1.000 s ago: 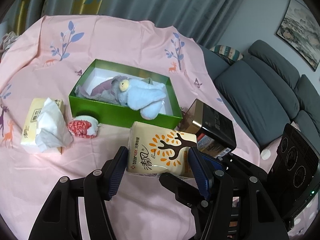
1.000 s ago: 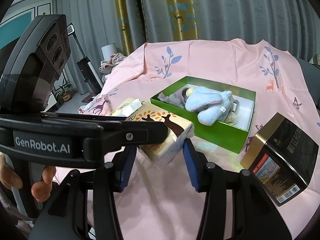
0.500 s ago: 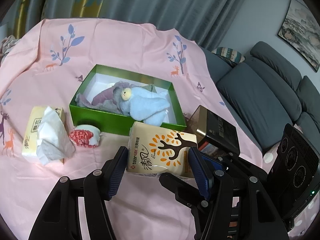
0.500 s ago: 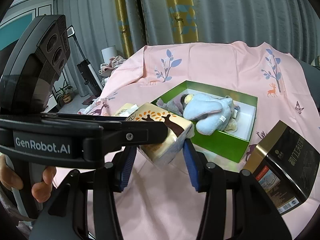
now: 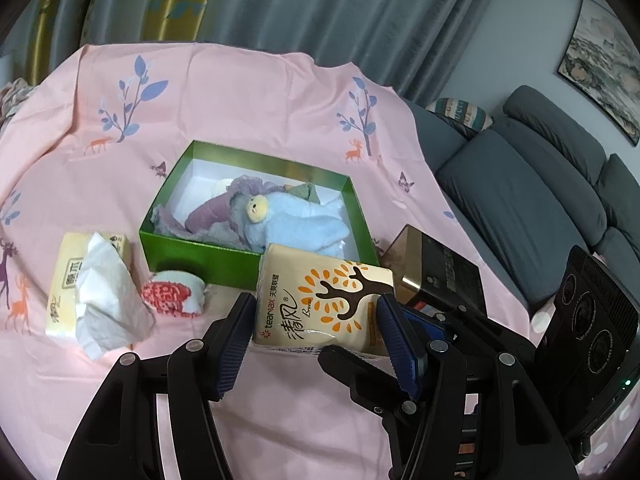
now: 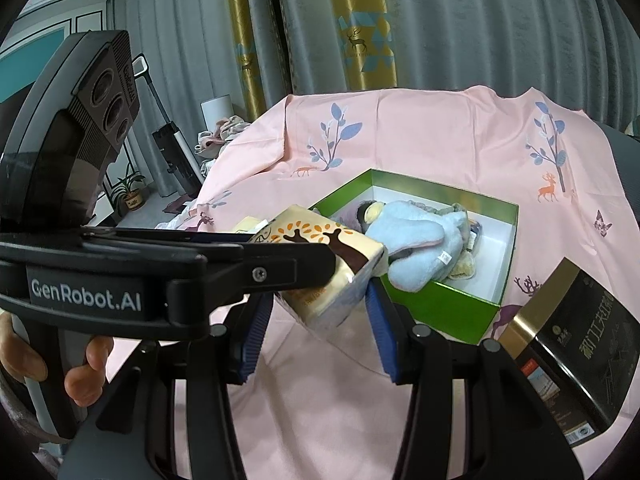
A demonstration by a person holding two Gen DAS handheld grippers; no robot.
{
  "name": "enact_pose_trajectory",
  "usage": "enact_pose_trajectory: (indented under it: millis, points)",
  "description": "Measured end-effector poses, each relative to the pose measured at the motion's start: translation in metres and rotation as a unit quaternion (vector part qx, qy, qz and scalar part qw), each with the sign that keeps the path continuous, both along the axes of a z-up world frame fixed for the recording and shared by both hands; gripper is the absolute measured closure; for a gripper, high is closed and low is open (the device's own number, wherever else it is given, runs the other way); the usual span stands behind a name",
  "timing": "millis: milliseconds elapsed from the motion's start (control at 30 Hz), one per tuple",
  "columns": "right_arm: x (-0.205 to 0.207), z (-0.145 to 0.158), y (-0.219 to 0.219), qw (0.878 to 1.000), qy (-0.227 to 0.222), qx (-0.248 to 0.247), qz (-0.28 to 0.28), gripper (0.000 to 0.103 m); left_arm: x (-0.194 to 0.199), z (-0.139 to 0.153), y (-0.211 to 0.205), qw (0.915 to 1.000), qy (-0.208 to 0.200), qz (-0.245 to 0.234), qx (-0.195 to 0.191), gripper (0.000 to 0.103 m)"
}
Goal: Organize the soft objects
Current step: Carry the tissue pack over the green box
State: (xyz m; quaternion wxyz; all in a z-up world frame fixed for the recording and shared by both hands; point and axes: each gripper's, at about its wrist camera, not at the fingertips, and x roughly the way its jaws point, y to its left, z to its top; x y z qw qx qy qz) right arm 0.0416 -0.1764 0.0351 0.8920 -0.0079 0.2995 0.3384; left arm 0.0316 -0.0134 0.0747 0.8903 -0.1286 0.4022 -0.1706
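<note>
A sealed tissue pack [image 5: 320, 304], cream with an orange and brown tree print, is being held in the air above a desk draped in a pink cloth [image 5: 240, 100], just in front of the near wall of an open green box [image 5: 192, 258]. The left hand-held gripper [image 5: 312, 344] is clamping the pack across its width, its blue pads pressing on both short sides. The right hand-held gripper [image 6: 316, 332] is gripping the same pack from the other side, one blue pad on the pack's lower corner and the other pad partly hidden behind the black body of the left unit, which is crossing the right wrist view. Part of a person's hand [image 6: 86, 376] is showing around that unit's handle. Inside the box, a light blue plush toy [image 5: 296, 226] with a pale yellow snout is lying on purple and grey soft cloth [image 5: 208, 214]. To the left of the box, an opened tissue pack [image 5: 86, 280] is lying flat with a white sheet sticking out, and a small red and white pouch [image 5: 174, 294] is resting just beside it. A dark tin with a gold band [image 5: 436, 276] is sitting tilted on the cloth to the right of the box. Grey curtains [image 5: 320, 8] and a grey sofa [image 5: 520, 192] are filling the background.
</note>
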Motion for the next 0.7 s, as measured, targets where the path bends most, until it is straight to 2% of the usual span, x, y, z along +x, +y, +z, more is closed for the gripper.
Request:
enact_pose_trajectory:
  millis: [400,700]
  points:
    - [0.023,0.003,0.004,1.0,-0.002,0.002,-0.005,0.056,0.035,0.004,0.0,0.9999,-0.008,-0.006,0.009,0.04]
    - [0.053,0.008,0.012,1.0,-0.015,-0.009,-0.01,0.056,0.071,0.006,0.008,0.9999,-0.01,-0.002,-0.004,0.04]
